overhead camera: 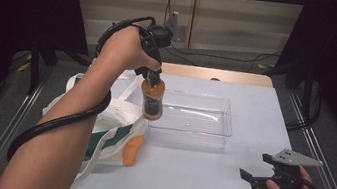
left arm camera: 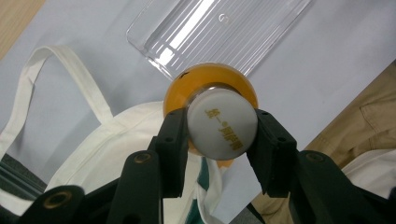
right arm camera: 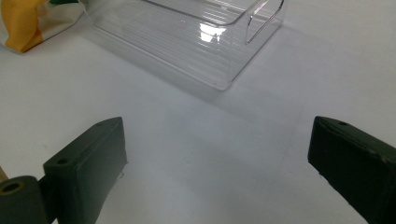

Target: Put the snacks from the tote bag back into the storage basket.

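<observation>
An orange drink bottle (overhead camera: 152, 101) with a white cap (left arm camera: 222, 124) hangs upright from my left gripper (overhead camera: 152, 78), which is shut on the cap. In the left gripper view, the black jaws press on both sides of the cap, and the orange body (left arm camera: 205, 79) shows below it. The bottle hangs in the air over the left end of a clear plastic tray (overhead camera: 222, 128), above the edge of a white tote bag (overhead camera: 115, 117). My right gripper (overhead camera: 256, 168) stays low at the table's front right, open, with nothing between its jaws (right arm camera: 217, 158).
The tote bag (left arm camera: 93, 154), with green and orange print, lies at the table's left, its strap (left arm camera: 70, 70) spread out on the surface. The clear tray (right arm camera: 196, 42) sits mid-table and is empty. Bare pale tabletop (overhead camera: 195, 174) lies in front of it. Dark curtains and stands flank the table.
</observation>
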`<state>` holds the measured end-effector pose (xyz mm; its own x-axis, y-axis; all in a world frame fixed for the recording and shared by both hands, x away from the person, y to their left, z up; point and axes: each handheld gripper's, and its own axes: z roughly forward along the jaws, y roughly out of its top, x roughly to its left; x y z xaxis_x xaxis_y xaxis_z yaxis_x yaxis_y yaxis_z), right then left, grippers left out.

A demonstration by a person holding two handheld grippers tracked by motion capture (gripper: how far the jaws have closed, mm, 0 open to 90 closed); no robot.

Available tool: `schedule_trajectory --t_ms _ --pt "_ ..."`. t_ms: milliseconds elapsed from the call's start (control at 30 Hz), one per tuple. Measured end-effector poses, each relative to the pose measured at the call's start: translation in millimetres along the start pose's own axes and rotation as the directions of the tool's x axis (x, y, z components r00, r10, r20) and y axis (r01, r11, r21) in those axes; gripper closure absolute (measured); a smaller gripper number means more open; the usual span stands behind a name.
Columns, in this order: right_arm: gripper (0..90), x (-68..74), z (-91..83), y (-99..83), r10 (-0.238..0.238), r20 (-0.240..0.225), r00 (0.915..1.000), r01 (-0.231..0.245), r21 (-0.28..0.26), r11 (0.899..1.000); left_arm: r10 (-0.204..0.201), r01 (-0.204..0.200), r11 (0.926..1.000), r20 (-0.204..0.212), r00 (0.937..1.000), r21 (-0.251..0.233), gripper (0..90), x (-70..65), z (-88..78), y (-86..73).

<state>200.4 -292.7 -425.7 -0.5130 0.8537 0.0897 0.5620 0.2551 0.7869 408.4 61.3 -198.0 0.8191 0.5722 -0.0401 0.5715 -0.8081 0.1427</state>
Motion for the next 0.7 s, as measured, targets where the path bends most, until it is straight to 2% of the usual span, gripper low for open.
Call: schedule_trajectory --t_ms 267,433,467,500,700 --pt "4.2 -0.1 0.0 -0.1 0.000 -0.001 1.0000 0.000 0.000 1.000 0.026 -0.026 0.9996 -0.007 0.9996 0.007 59.4 -3.9 7.9 7.6" --pt "4.2 0.4 -0.9 0.2 0.005 -0.003 1.0000 -0.005 0.002 1.000 0.018 -0.018 0.9998 0.002 0.9998 -0.007 59.4 -4.9 15.9 10.1" --pt "4.2 0.3 -0.9 0.0 0.004 -0.004 1.0000 -0.004 0.002 1.000 0.033 -0.033 0.9995 0.005 0.9995 0.002 59.3 -3.8 16.4 10.7" --pt "4.2 0.0 -0.8 -0.1 0.003 -0.005 1.0000 -0.003 0.002 1.000 0.023 -0.023 0.9997 0.003 0.9997 -0.002 59.3 -4.8 18.4 11.1" --pt "4.2 -0.4 -1.2 0.0 0.003 -0.002 1.0000 -0.003 -0.001 1.000 0.034 -0.034 0.9994 0.002 0.9994 -0.008 59.3 -8.3 22.0 15.4"
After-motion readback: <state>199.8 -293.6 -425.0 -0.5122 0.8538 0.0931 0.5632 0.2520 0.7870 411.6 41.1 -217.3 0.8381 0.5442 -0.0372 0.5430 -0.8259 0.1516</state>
